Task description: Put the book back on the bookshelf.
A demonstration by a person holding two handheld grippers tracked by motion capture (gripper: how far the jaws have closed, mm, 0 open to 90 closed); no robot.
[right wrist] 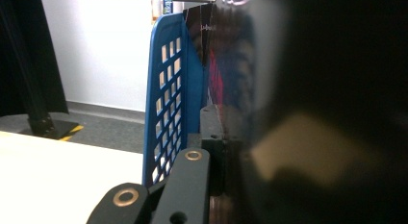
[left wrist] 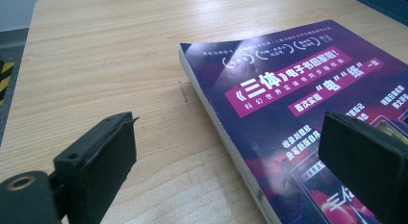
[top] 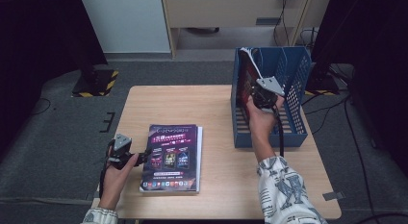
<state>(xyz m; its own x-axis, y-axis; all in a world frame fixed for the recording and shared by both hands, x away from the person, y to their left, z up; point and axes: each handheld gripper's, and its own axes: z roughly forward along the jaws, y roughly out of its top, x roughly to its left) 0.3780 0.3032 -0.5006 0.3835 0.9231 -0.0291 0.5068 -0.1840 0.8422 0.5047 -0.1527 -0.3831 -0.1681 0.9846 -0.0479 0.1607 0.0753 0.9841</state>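
Your right gripper (top: 256,96) is up inside the blue basket (top: 293,80) at the far right of the wooden table (top: 192,106), and its jaws are clamped tight on a dark-covered book (top: 246,75) that stands upright against the basket's left wall. In the right gripper view that book (right wrist: 231,65) runs up the middle of the picture, pinched just beside the basket's perforated blue side (right wrist: 168,104), with one jaw pressed flat to the cover; the other side of the picture is too dark and blurred to make anything out. Your right hand (top: 262,120) reaches over the basket's near rim, the patterned sleeve (top: 284,185) trailing back toward you. Your left gripper (top: 139,159) sits low at the near left of the table with its jaws spread wide and nothing between the pads. It points at the left edge of a second book (top: 173,156), a purple-covered paperback lying flat, cover up, near the table's front edge and well apart from the basket. In the left gripper view one jaw hangs over bare wood and the other over the purple cover (left wrist: 298,99), so the book's spine edge lies between them, but neither pad presses on it. Your left hand (top: 115,178) holds the gripper just off the table's left edge.
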